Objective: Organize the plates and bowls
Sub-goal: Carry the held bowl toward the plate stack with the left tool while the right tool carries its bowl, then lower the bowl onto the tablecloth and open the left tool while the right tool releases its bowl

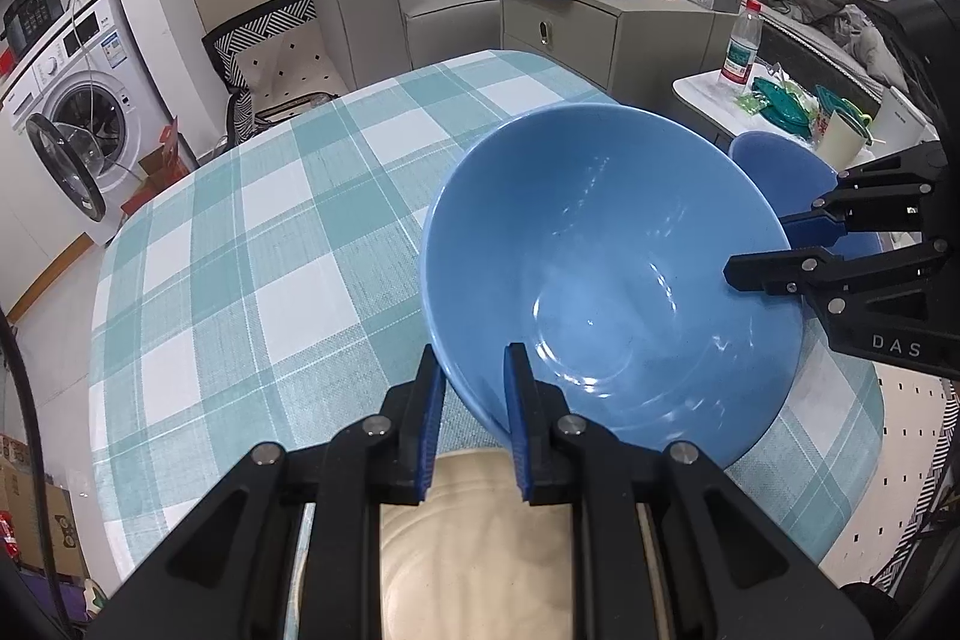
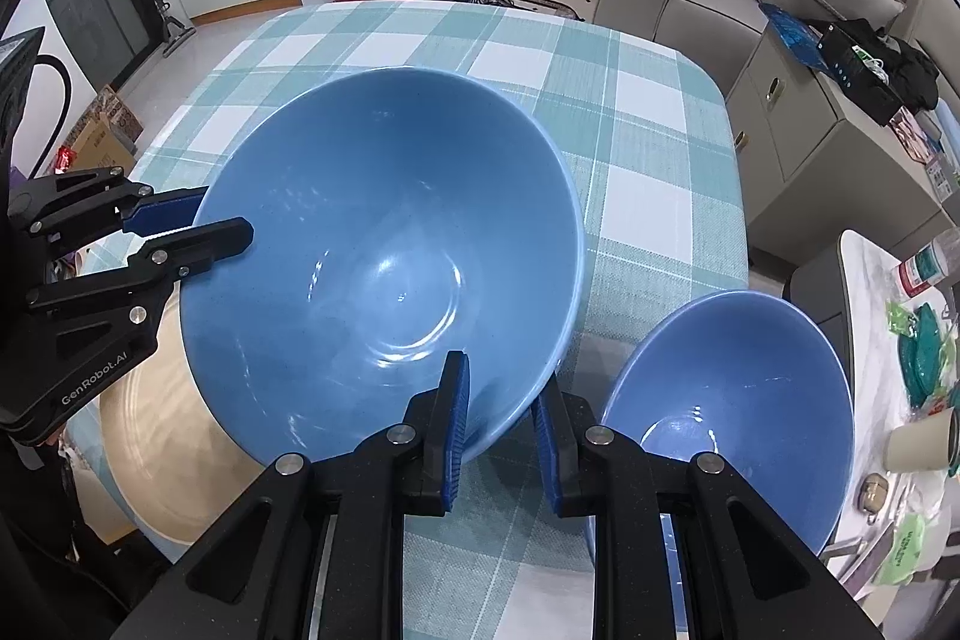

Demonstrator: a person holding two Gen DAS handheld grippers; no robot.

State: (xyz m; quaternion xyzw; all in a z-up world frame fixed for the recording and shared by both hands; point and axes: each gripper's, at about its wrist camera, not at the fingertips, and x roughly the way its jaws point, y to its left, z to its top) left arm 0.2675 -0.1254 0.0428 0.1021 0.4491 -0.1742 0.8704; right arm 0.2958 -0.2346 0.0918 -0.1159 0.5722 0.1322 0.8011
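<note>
Large bowl [image 2: 384,244] hid most of the beige plate [image 2: 162,466] beneath; small bowl [image 2: 738,418] partly cut off by my right gripper [image 2: 501,436]. Both it and left gripper [image 1: 474,418] had jaws clamping the large bowl's rim, tilted. Far counter [image 1: 252,244] lay bare

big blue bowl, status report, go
Left gripper and right gripper both clamped on big blue bowl rim, opposite sides. Bowl tilted above beige plate. Small blue bowl close beside.

Far half of table [image 2: 636,112] bare checked cloth, open to a tool. Near edge crowded: large blue bowl [image 2: 384,244] between both tools, small blue bowl [image 2: 738,400] just right, beige plate [image 2: 156,460] left beneath it.
</note>
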